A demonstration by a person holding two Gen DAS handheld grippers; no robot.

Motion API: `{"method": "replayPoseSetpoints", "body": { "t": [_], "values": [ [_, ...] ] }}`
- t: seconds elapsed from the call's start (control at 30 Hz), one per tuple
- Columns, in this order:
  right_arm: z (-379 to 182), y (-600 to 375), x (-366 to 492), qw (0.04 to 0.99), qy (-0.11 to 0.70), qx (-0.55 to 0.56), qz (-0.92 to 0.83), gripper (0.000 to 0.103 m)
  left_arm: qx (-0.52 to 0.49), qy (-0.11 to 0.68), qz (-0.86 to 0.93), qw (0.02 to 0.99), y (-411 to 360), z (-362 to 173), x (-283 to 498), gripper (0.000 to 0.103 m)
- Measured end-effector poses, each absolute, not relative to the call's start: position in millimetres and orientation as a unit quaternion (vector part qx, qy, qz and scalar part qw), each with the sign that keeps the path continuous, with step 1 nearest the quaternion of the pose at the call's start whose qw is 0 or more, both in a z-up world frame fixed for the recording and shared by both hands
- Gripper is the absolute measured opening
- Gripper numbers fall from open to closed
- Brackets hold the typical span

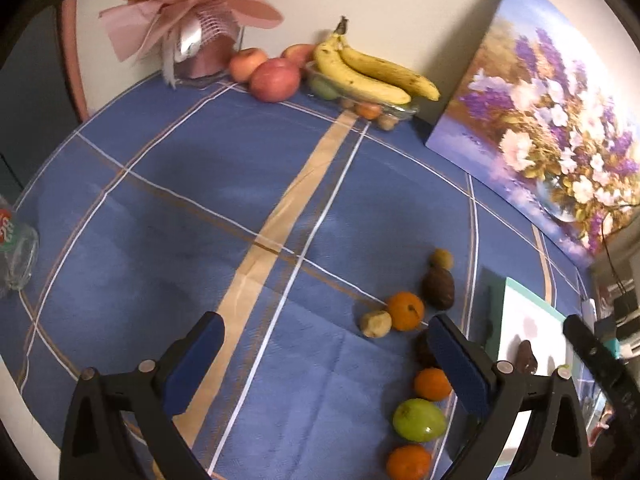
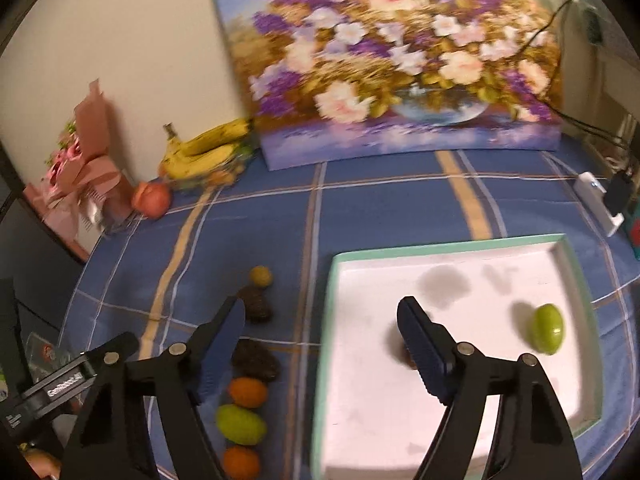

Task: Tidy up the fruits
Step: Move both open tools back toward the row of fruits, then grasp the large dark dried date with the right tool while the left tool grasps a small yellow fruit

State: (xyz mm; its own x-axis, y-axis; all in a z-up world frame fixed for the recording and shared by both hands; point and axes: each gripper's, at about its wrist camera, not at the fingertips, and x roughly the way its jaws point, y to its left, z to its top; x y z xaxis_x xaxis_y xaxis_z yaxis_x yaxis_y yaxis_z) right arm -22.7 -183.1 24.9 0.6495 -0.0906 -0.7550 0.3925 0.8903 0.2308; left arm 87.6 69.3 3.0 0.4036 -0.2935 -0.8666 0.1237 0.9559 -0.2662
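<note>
Blue-padded, your left gripper hangs open and empty; the loose fruit row lies just right of it, running away from you. Your right gripper, also open and empty, straddles the near-left rim of the white tray, which holds a green fruit.

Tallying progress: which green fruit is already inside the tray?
The green fruit on the white tray, alone at its right side; the other green fruit lies on the cloth between two oranges.

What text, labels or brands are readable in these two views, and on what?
White lettering on the black bar at the lower left of the right wrist view: blurred, not readable.
Red and green label on the clear glass jar: cut off, not readable.
Nothing else carries text.
</note>
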Motion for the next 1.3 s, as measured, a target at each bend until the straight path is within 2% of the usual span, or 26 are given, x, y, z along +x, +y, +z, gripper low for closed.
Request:
{"method": "replayPoseSetpoints", "body": {
  "t": [0.07,0.1,0.17,0.33,0.4,0.5,0.87,0.97,1.07,1.2,1.27,1.3],
  "values": [
    [18.8,-174.4,-14.8,0.885,0.405,0.196,-0.121,0.067,-0.089,0.539,-0.126,0.828,71.6,-1.4,90.8,0.101],
    [14.6,-168.6,-9.1,0.883,0.412,0.197,-0.110,0.065,-0.092,0.544,-0.129,0.824,71.6,-4.2,92.8,0.099],
    [8.6,-159.7,-3.4,0.881,0.420,0.194,-0.096,0.064,-0.096,0.554,-0.135,0.816,68.3,-9.6,95.5,0.093],
    [-16.5,-142.5,17.3,0.865,0.456,0.198,-0.067,0.062,-0.117,0.588,-0.151,0.786,59.3,-30.9,104.2,0.090],
    [-28.0,-137.8,25.1,0.857,0.471,0.199,-0.062,0.061,-0.115,0.597,-0.147,0.780,56.9,-37.9,106.0,0.082],
    [-41.9,-133.7,32.3,0.847,0.490,0.199,-0.056,0.055,-0.117,0.605,-0.133,0.777,58.5,-46.2,109.2,0.082],
    [-71.9,-136.3,40.2,0.823,0.522,0.219,-0.052,0.054,-0.131,0.619,-0.122,0.765,59.5,-62.2,112.8,0.081],
    [-70.7,-133.8,39.4,0.824,0.522,0.213,-0.050,0.053,-0.136,0.620,-0.127,0.762,56.6,-64.4,112.6,0.073],
    [-68.7,-134.2,38.1,0.825,0.521,0.214,-0.050,0.052,-0.138,0.624,-0.132,0.758,53.6,-66.4,113.0,0.070],
    [-62.8,-138.8,32.3,0.828,0.514,0.215,-0.057,0.052,-0.143,0.625,-0.142,0.754,47.8,-68.4,114.1,0.057],
    [-58.1,-139.9,29.7,0.831,0.509,0.217,-0.056,0.052,-0.141,0.626,-0.145,0.753,44.2,-69.8,114.5,0.055],
    [-54.0,-140.7,27.9,0.834,0.505,0.215,-0.057,0.052,-0.143,0.626,-0.151,0.752,42.9,-70.1,114.4,0.049]
  ]
}}
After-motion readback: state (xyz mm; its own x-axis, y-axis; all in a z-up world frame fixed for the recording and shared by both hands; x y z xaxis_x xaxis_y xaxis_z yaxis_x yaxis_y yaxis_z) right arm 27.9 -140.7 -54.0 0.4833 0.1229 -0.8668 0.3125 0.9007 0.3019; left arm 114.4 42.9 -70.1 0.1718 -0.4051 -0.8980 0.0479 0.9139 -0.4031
